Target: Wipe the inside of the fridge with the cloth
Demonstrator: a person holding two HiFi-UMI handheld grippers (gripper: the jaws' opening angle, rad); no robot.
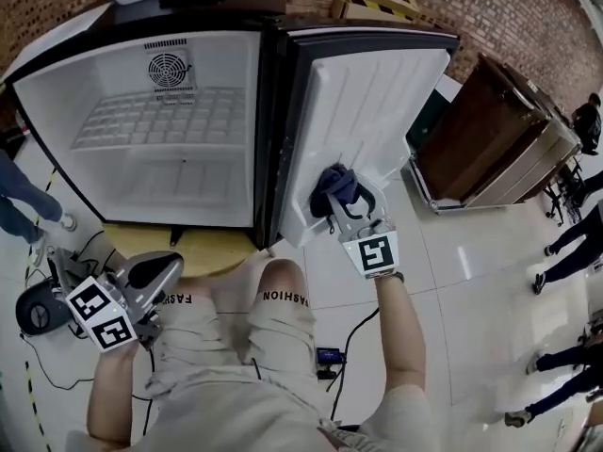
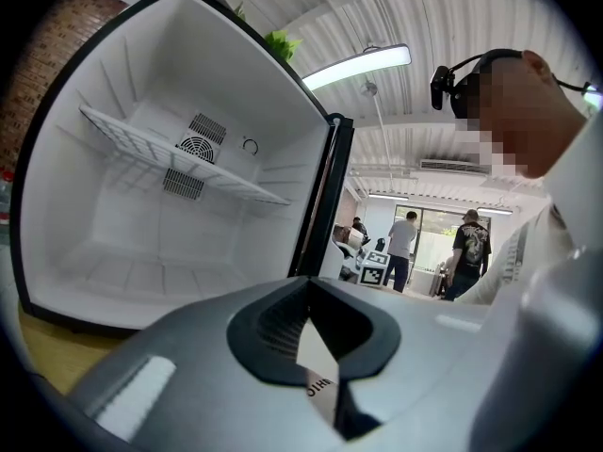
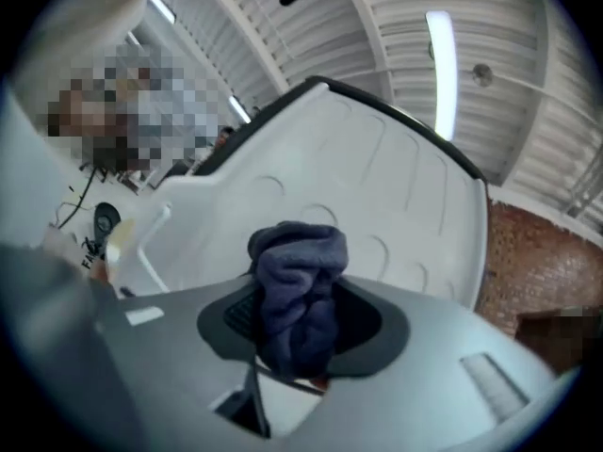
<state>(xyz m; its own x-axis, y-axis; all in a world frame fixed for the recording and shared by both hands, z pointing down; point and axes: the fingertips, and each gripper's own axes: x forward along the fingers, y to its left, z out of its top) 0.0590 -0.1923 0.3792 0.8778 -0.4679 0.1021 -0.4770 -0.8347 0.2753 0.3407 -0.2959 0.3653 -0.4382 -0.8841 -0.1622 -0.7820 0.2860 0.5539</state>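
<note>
Sticking forward from the right tool (image 1: 342, 207) (bunched lengthwise), cloth (image 1: 334, 186) faces door (image 1: 377, 92).

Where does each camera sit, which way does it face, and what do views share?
Head view: on the person's head, looking steeply down at the open fridge and door; forearms, knees, left gripper, right gripper show.
Left gripper view: on that gripper, facing the fridge's wire shelf; shut jaws show.
Right gripper view: on that gripper, facing the door's inner side; jaws shut on the cloth.
Shared: head and right gripper views both show the cloth at the door.
</note>
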